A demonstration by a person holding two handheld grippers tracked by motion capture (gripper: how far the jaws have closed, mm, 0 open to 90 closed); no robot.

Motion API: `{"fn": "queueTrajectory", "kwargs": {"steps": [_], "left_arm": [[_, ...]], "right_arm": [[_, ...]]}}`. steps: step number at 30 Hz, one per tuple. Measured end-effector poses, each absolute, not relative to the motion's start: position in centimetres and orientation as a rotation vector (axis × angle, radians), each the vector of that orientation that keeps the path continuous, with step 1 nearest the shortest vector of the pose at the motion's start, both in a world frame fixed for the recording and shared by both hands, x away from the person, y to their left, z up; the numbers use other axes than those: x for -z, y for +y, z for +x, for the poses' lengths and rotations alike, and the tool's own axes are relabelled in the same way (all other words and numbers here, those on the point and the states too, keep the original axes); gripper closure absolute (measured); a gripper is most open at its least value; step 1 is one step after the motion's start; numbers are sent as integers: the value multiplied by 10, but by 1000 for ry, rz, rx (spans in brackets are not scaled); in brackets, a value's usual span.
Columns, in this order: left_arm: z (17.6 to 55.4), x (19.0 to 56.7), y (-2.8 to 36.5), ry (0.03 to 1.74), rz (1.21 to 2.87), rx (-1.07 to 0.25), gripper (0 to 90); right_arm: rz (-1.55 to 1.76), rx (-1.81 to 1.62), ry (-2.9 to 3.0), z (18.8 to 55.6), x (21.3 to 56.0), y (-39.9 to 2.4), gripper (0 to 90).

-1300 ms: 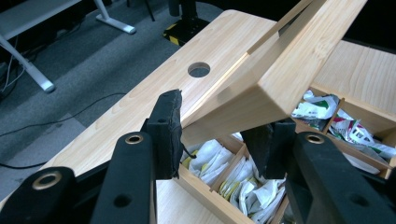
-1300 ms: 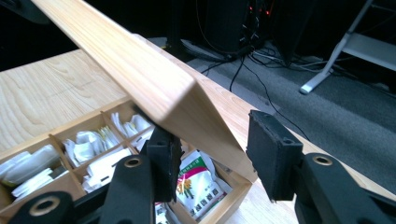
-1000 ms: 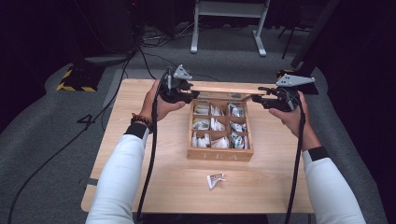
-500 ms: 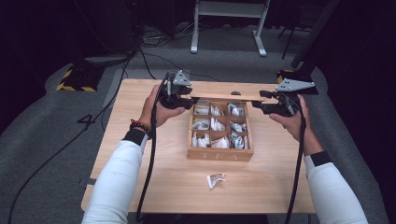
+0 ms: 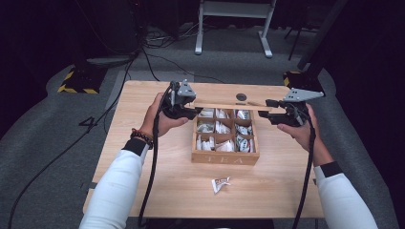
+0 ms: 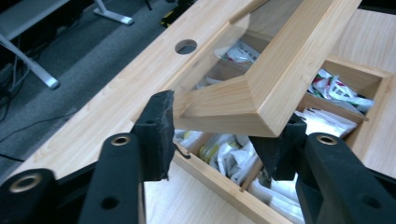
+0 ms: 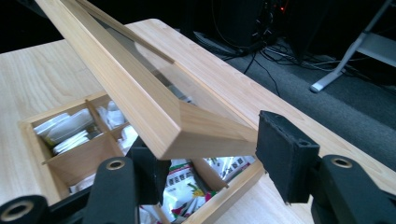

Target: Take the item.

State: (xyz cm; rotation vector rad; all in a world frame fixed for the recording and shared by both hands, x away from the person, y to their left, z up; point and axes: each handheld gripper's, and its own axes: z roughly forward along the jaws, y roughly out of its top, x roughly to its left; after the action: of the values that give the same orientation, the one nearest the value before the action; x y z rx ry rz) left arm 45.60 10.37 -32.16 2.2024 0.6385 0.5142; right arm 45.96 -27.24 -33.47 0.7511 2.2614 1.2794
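A wooden tea box [image 5: 224, 160] with compartments full of tea bags stands open mid-table. Its glass-paned wooden lid [image 5: 229, 106] hangs just above the box's back edge, carried between both grippers. My left gripper [image 5: 195, 111] is shut on the lid's left corner [image 6: 233, 109], which sits between its pads [image 6: 159, 135]. My right gripper [image 5: 268, 110] is shut on the lid's other corner [image 7: 205, 130], its right pad [image 7: 280, 158] against the end face. Both pairs of jaws have just been opening a little, with the lid still between them.
A loose tea bag [image 5: 220, 184] lies on the wooden table [image 5: 272, 195] in front of the box. A round hole [image 5: 241, 97] sits in the tabletop behind the lid. Cables and a metal stand are on the floor beyond the table.
The lid and both grippers have come down and nearer, from well above the box to just over its back edge. The box and the loose tea bag have not moved.
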Motion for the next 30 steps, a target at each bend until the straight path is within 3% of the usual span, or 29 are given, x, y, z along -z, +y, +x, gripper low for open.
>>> {"fn": "queueTrajectory", "kwargs": {"steps": [15,25,30], "left_arm": [[435,330,105,651,2172,-515,428],[423,338,103,659,2150,-513,381],[417,343,106,654,2170,-504,331]], "right_arm": [[663,-1266,2284,433,336,-271,457],[674,-1284,2281,420,342,-275,387],[678,-1353,2215,412,340,-282,397]]}}
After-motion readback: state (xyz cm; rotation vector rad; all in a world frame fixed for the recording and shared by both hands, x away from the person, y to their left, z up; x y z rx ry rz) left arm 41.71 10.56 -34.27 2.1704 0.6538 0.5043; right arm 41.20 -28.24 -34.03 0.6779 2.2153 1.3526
